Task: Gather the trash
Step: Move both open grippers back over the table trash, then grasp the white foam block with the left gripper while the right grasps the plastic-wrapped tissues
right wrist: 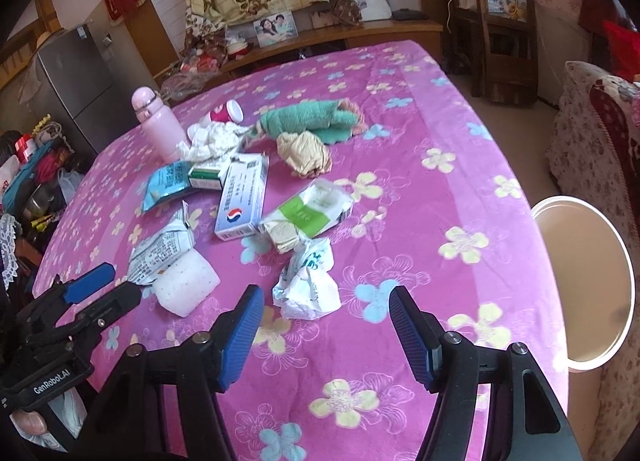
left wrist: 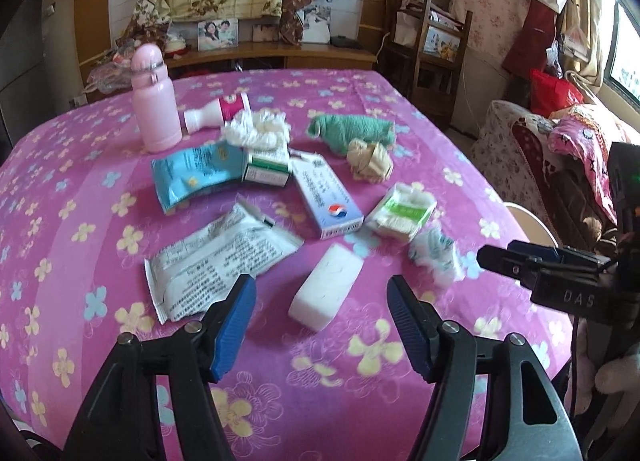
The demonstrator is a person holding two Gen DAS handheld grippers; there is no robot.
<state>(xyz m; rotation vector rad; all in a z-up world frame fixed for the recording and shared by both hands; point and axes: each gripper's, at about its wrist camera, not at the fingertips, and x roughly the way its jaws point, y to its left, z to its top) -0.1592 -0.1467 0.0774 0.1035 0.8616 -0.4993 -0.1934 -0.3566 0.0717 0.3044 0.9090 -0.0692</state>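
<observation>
Trash lies on a pink flowered tablecloth [left wrist: 328,389]. My left gripper [left wrist: 322,313] is open, its jaws either side of a white foam block [left wrist: 326,287], also in the right wrist view [right wrist: 185,283]. My right gripper [right wrist: 326,319] is open just behind a crumpled white-and-teal wrapper [right wrist: 308,285], also in the left wrist view [left wrist: 436,257]. Further back lie a printed silver packet [left wrist: 220,257], a blue-white box [left wrist: 326,197], a green-white tissue pack [left wrist: 400,213], a blue pouch [left wrist: 192,177], a beige paper ball [left wrist: 370,161] and white crumpled tissue [left wrist: 256,129].
A pink flask [left wrist: 154,101] stands at the back left beside a toppled white-and-pink bottle [left wrist: 218,111]. A green cloth [left wrist: 352,131] lies behind the paper ball. A round white-rimmed bin [right wrist: 584,281] stands off the table's right edge. Chairs and a sofa stand to the right.
</observation>
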